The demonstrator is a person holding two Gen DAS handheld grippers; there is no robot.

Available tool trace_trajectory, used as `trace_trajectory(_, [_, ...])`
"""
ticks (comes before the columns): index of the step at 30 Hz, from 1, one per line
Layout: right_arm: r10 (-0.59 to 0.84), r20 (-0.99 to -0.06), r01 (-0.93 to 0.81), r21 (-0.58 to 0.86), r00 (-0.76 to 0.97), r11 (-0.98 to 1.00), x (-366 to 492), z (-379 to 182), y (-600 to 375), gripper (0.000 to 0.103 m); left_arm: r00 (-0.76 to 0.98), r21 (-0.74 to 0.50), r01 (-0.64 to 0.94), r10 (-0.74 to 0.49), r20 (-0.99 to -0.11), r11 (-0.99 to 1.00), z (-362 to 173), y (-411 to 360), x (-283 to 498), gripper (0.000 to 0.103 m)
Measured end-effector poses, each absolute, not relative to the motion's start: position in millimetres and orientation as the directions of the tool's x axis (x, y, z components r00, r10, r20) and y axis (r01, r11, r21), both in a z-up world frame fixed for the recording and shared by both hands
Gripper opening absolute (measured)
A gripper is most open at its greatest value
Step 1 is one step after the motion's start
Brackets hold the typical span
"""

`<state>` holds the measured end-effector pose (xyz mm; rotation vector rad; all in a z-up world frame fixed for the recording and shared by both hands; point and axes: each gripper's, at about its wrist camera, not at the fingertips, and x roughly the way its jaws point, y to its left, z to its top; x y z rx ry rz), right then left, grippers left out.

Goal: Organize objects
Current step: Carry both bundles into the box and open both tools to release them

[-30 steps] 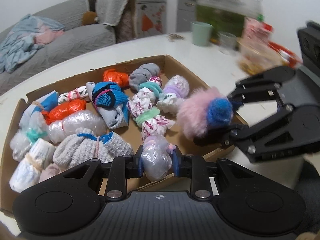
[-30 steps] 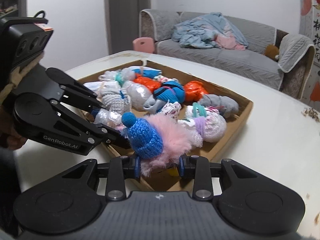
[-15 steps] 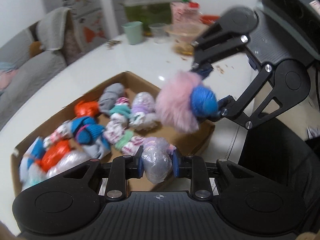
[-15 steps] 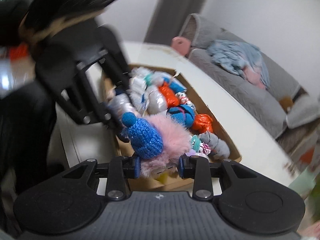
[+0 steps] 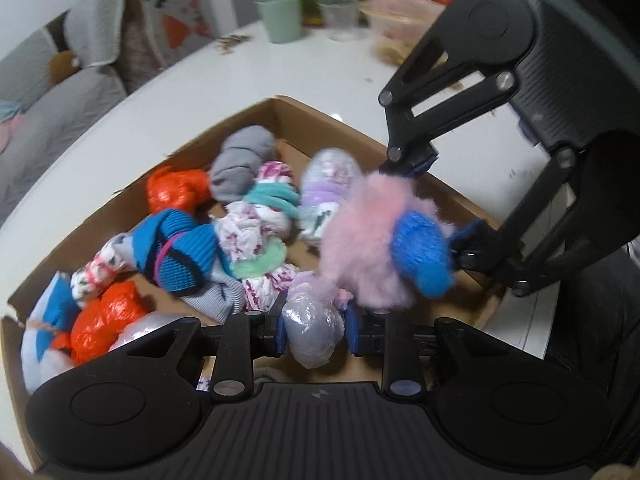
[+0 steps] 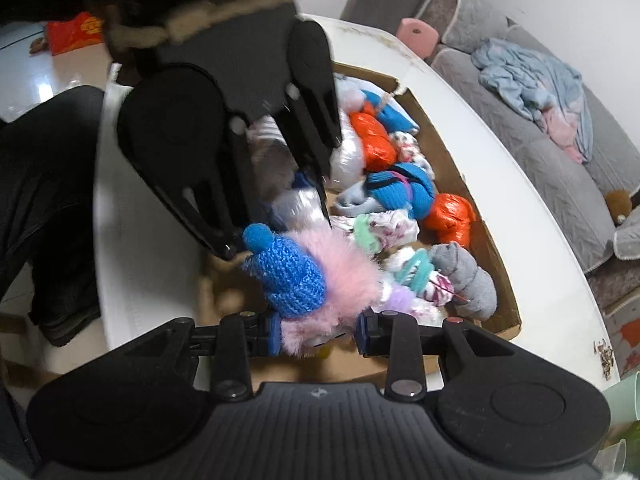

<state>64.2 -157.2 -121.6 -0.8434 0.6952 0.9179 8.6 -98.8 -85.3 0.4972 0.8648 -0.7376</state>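
Note:
A shallow cardboard box on the white table holds several rolled socks and plastic-wrapped bundles, among them an orange bundle and a blue sock roll. My left gripper is shut on a clear plastic-wrapped bundle above the box's near edge. My right gripper is shut on a fluffy pink pom-pom with a blue knitted cap; in the left wrist view the pom-pom hangs over the box's right part. The box also shows in the right wrist view.
A green cup, a clear cup and food containers stand at the table's far side. A grey sofa with a blue blanket lies beyond the table. The person's dark-clothed legs are beside the table edge.
Both grippers swung and tilted more steeply down over the box, each still holding its object. The pom-pom has come closer to the left gripper's bundle.

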Motion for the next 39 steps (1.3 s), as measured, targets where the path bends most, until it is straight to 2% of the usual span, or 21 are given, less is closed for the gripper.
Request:
trace_trajectory(7, [0.363, -0.817, -0.883, -0.34, 0.448, 0.324, 63, -124, -155, 0.031, 0.53, 0.1, 0.666, -0.374, -0.761, 0.739, -94, -92, -8, 0.034])
trace_trajectory(13, [0.355, -0.848, -0.89, -0.253, 0.393, 0.381, 73, -125, -152, 0.031, 0.529, 0.041, 0.597, -0.355, -0.771, 0.801, -97, -90, -13, 0.034])
trace_trajectory(16, [0.351, -0.857, -0.881, -0.214, 0.377, 0.422, 78, -124, -153, 0.033, 0.531, 0.021, 0.562, -0.342, -0.775, 0.827, -91, -89, -13, 0.044])
trace_trajectory(17, [0.344, -0.86, -0.877, -0.213, 0.378, 0.432, 80, -124, -152, 0.034, 0.527, 0.004, 0.551, -0.344, -0.777, 0.835, -92, -89, -13, 0.06])
trace_trajectory(18, [0.338, -0.862, -0.875, -0.213, 0.378, 0.436, 81, -124, -153, 0.036, 0.52, -0.007, 0.555, -0.354, -0.777, 0.832, -90, -87, -13, 0.071])
trace_trajectory(22, [0.315, -0.875, -0.873, -0.209, 0.368, 0.441, 80, -125, -152, 0.04, 0.521, 0.003, 0.539, -0.331, -0.787, 0.842, -91, -91, -12, 0.072])
trace_trajectory(25, [0.297, -0.884, -0.864, -0.198, 0.361, 0.462, 81, -125, -153, 0.05, 0.522, -0.021, 0.5, -0.321, -0.79, 0.865, -88, -92, -9, 0.076])
trace_trajectory(28, [0.289, -0.884, -0.858, -0.202, 0.368, 0.473, 79, -122, -154, 0.053, 0.535, -0.021, 0.451, -0.289, -0.793, 0.892, -87, -89, -12, 0.081])
trace_trajectory(30, [0.288, -0.884, -0.852, -0.196, 0.367, 0.485, 79, -119, -152, 0.068, 0.536, -0.042, 0.415, -0.282, -0.796, 0.909, -86, -87, -12, 0.087])
trace_trajectory(39, [0.283, -0.87, -0.822, -0.208, 0.403, 0.53, 74, -108, -152, 0.081, 0.564, -0.11, 0.342, -0.298, -0.77, 0.933, -72, -80, -23, 0.09])
